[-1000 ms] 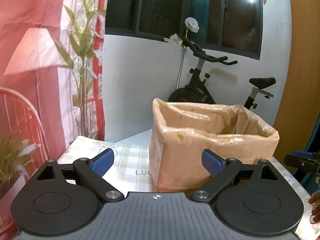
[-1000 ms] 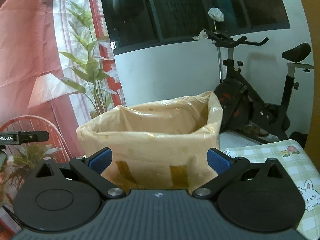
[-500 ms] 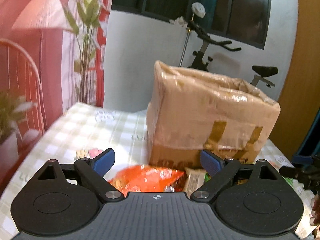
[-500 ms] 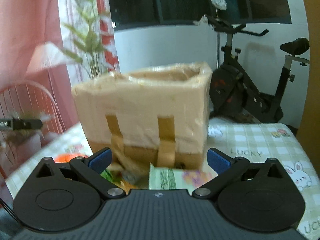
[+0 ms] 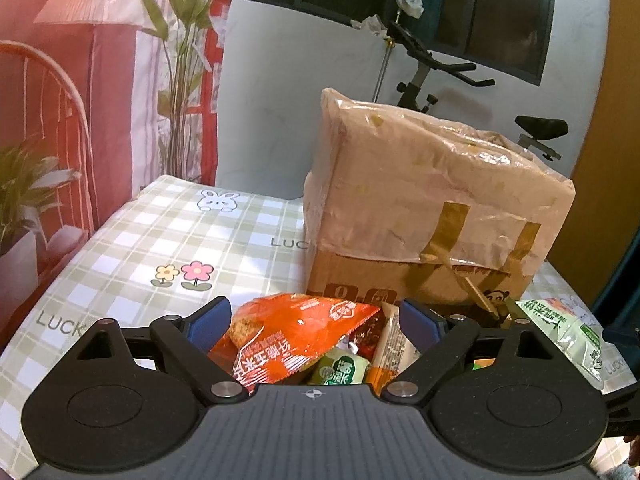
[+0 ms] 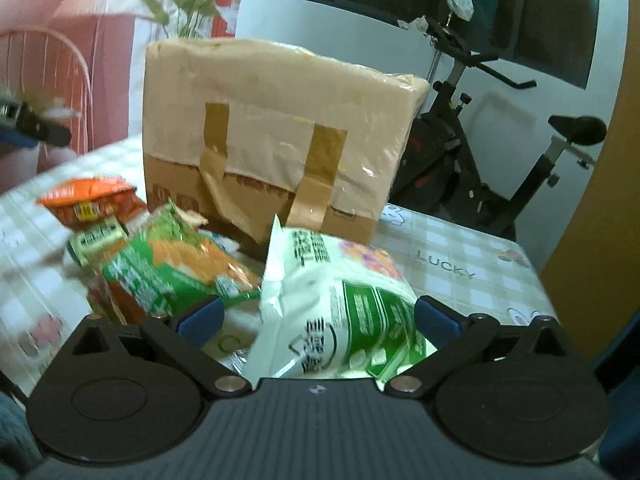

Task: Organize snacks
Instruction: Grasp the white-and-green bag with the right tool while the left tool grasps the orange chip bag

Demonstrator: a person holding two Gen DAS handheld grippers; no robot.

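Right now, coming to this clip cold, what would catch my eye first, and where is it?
The tall cardboard box, wrapped in plastic and tape, stands mid-table on the checked tablecloth. A heap of snack packets lies at its foot: an orange packet between the open left gripper, a white-and-green packet between the open right gripper. An exercise bike stands behind the table.

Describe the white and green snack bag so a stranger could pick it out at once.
Start at the tall cardboard box wrapped in plastic on the checked tablecloth. A heap of snack packets lies at its foot, and the white and green snack bag is the nearest, between the open right gripper's fingers. Its neighbours are orange or green-and-orange; only it is mostly white.
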